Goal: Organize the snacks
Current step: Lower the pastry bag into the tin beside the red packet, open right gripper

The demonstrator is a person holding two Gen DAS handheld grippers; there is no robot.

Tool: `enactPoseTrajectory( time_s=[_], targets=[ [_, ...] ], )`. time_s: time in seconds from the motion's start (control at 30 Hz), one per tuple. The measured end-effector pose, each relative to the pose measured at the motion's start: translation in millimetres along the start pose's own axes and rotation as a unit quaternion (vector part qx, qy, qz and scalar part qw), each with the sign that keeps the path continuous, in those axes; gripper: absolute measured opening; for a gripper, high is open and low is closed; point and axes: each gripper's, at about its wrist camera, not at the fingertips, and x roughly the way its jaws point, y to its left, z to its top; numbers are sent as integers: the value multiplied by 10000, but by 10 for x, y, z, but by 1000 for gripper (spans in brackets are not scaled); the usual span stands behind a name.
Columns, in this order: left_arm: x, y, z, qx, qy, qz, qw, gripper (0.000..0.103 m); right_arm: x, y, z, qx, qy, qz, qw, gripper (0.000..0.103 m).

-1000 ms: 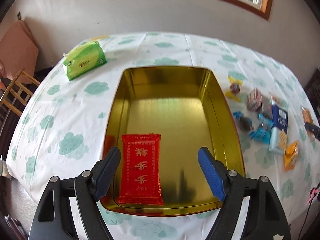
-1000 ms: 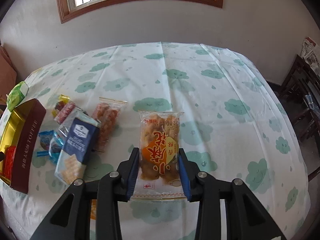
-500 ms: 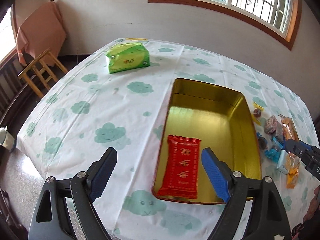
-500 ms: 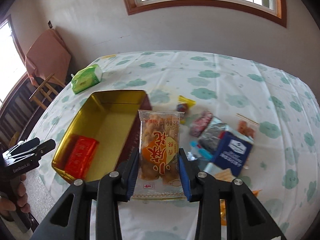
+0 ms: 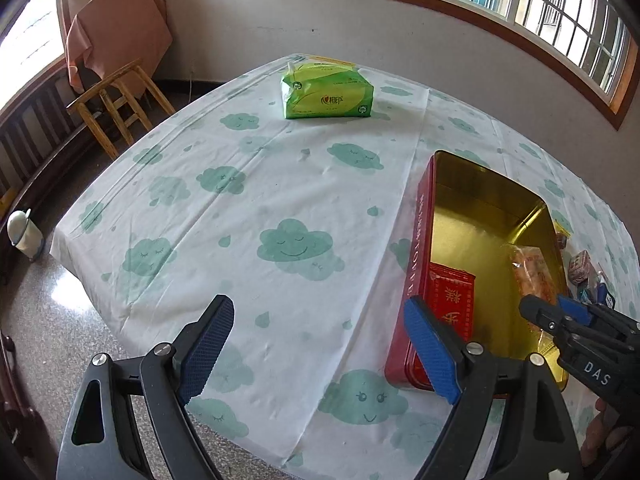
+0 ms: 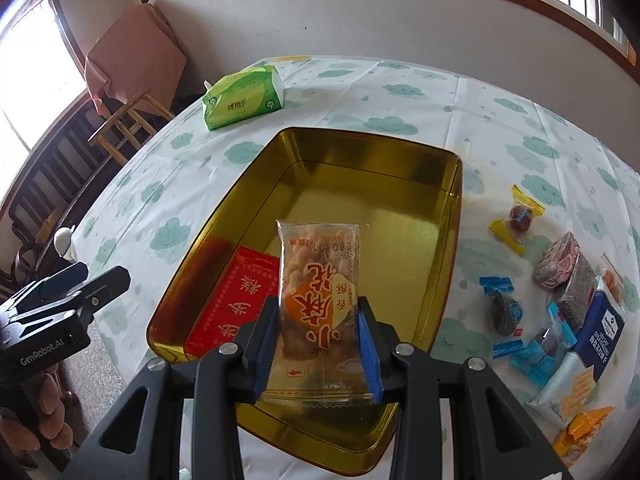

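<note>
My right gripper (image 6: 318,340) is shut on a clear pastry packet with an orange label (image 6: 318,280) and holds it above the near half of the gold tin (image 6: 448,264). A red packet (image 6: 232,304) lies in the tin's near left corner. My left gripper (image 5: 320,344) is open and empty, over the tablecloth to the left of the tin (image 5: 416,240). In the left wrist view the right gripper (image 5: 560,312) reaches over the tin with the pastry packet (image 5: 532,272), beside the red packet (image 5: 452,300).
Several loose snacks lie right of the tin: a yellow-wrapped candy (image 6: 520,216), blue-wrapped sweets (image 6: 504,308), a navy cracker pack (image 6: 600,328), an orange packet (image 6: 580,436). A green tissue pack (image 5: 328,92) sits at the table's far side. A wooden chair (image 5: 116,104) stands beyond the edge.
My right gripper carried the pastry packet left from the bare cloth to above the tin. My left gripper drew back and left, away from the tin, still open.
</note>
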Motion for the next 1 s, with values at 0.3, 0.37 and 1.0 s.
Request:
enactPoseTrajectory(
  time_s=[0.3,0.37,1.0],
  targets=[
    [92,33,-28,-57,146,-56,9999,84,225,78,-30,-192,251,-264,9992,37],
    [95,33,-28,-60,157,-88,9998,84,244,78,-27,-209,282,-290,9990,37],
    [60,-118,-51,51,145,-167,9997,84,-96,-11,-6,-118,-96,-151,9998,41]
  ],
)
